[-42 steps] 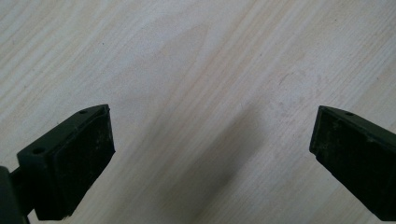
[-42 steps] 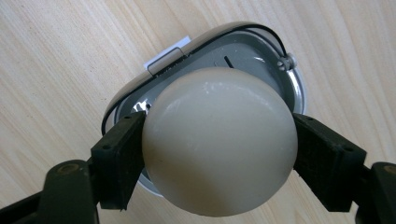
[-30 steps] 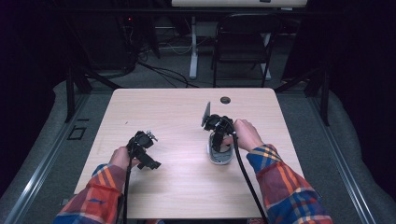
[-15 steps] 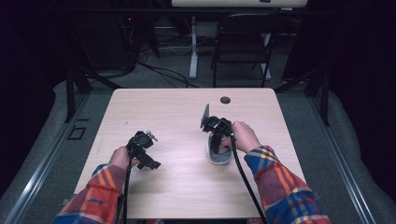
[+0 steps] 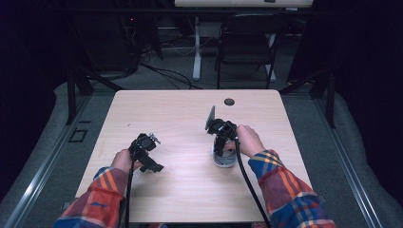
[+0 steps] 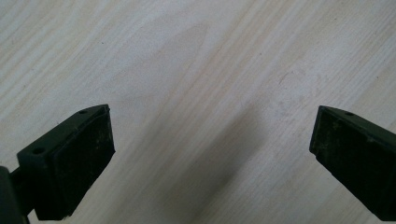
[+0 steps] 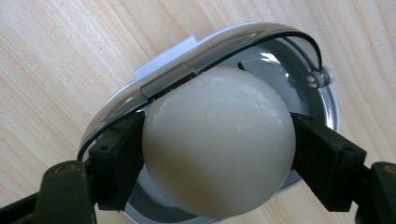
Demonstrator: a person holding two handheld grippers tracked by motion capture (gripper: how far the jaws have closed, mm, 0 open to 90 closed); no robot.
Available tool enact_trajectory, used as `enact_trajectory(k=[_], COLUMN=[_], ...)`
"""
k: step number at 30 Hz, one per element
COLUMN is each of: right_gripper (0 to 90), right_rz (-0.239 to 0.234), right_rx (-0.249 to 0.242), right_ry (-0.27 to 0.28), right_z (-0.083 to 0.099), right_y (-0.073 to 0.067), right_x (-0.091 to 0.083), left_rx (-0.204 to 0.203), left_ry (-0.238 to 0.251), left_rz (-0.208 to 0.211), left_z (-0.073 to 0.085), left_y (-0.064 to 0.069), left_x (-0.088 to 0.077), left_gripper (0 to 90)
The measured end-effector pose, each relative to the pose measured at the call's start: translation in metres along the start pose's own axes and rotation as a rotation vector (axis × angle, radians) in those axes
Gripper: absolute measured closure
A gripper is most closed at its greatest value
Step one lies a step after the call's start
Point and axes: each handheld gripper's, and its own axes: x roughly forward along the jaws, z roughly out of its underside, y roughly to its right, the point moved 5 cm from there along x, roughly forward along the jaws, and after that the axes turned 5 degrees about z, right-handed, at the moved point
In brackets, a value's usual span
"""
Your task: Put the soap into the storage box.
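A pale, smooth egg [image 7: 218,140] is clamped between the two black jaws of my right gripper [image 7: 217,154], which points straight down. Right under the egg lies a silver-grey oval slicer-like tray [image 7: 233,51] with a thin wire frame along its rim. In the high view my right gripper [image 5: 221,142] stands over that tray [image 5: 223,160] at the table's right middle. My left gripper [image 5: 151,164] rests low at the left front, its jaws [image 6: 208,158] spread wide over bare wood with nothing between them.
The light wooden table [image 5: 180,114] has a small dark cable hole [image 5: 229,101] near its far edge. A black folding chair [image 5: 244,47] and a white desk leg [image 5: 196,45] stand beyond the table. Grey floor rails run along both sides.
My right gripper has lowered a little toward the tray with the egg held. The left gripper has stayed in place.
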Motion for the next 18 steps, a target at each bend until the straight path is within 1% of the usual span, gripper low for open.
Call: enact_trajectory(k=[1, 3, 6, 8, 9, 11, 12, 18], right_gripper=[21.6, 20.0, 19.5, 17.3, 15.5, 14.8, 14.4, 7.7], right_rz=[-0.010, -0.008, -0.007, -0.010, -0.012, -0.013, -0.010, 0.001], right_rx=[0.004, -0.004, -0.008, -0.009, -0.004, 0.000, -0.006, 0.011], right_ry=[0.017, 0.023, 0.021, 0.018, 0.024, 0.033, 0.033, 0.090], right_z=[0.000, 0.001, 0.002, 0.003, 0.004, 0.005, 0.006, 0.013], right_y=[0.000, 0.001, 0.001, 0.001, 0.001, 0.001, 0.002, 0.005], right_x=[-0.001, -0.005, -0.006, -0.007, -0.008, -0.009, -0.012, -0.024], left_rx=[-0.001, -0.001, 0.000, 0.000, 0.000, 0.000, 0.000, -0.001], left_ry=[0.000, -0.001, -0.001, -0.001, -0.001, -0.001, -0.001, -0.001], left_rz=[0.000, 0.000, 0.001, 0.001, 0.000, 0.000, 0.000, -0.001], left_z=[0.000, 0.000, 0.000, 0.000, 0.000, 0.000, 0.000, 0.000], left_y=[0.000, 0.000, 0.000, 0.000, 0.000, 0.000, 0.000, 0.000], left_x=[0.000, 0.000, 0.000, 0.000, 0.000, 0.000, 0.000, 0.000], left_gripper=[0.0, 0.0, 0.0, 0.0, 0.0, 0.0, 0.0, 0.0])
